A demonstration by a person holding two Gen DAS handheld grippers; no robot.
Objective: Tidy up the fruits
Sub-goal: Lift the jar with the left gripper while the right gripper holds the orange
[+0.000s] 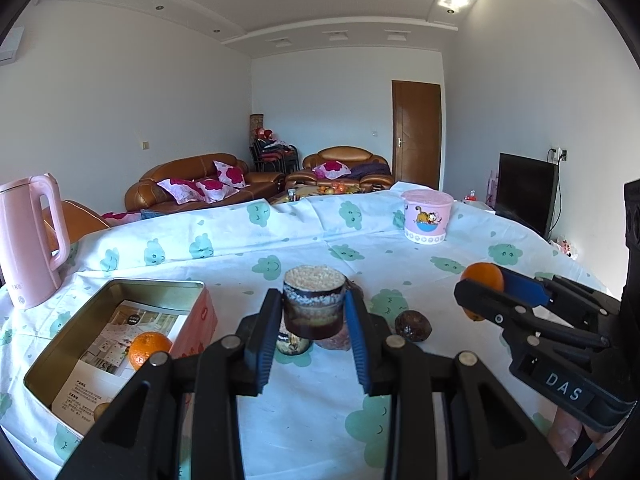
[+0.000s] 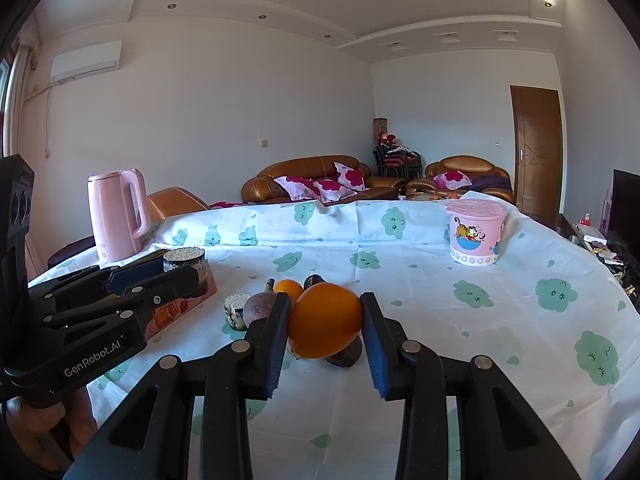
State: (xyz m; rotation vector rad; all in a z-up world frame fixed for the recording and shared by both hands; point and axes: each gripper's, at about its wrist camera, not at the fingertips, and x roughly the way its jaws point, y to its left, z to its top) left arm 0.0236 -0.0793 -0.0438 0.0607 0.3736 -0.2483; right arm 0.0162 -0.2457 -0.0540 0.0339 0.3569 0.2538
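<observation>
**Both hands loaded above the cloth**

While both loads hang over the table, the risk is a slip: the orange [image 2: 325, 322] is round and smooth, pinched only at its sides, and could roll out toward the loose fruit below. Right gripper [image 2: 325, 312] is closed on that orange. Left gripper [image 1: 314, 310] is clamped on a dark cut cylinder piece [image 1: 314, 304], near the open tin [image 1: 120, 320], where another orange [image 1: 149, 349] already sits.
</observation>
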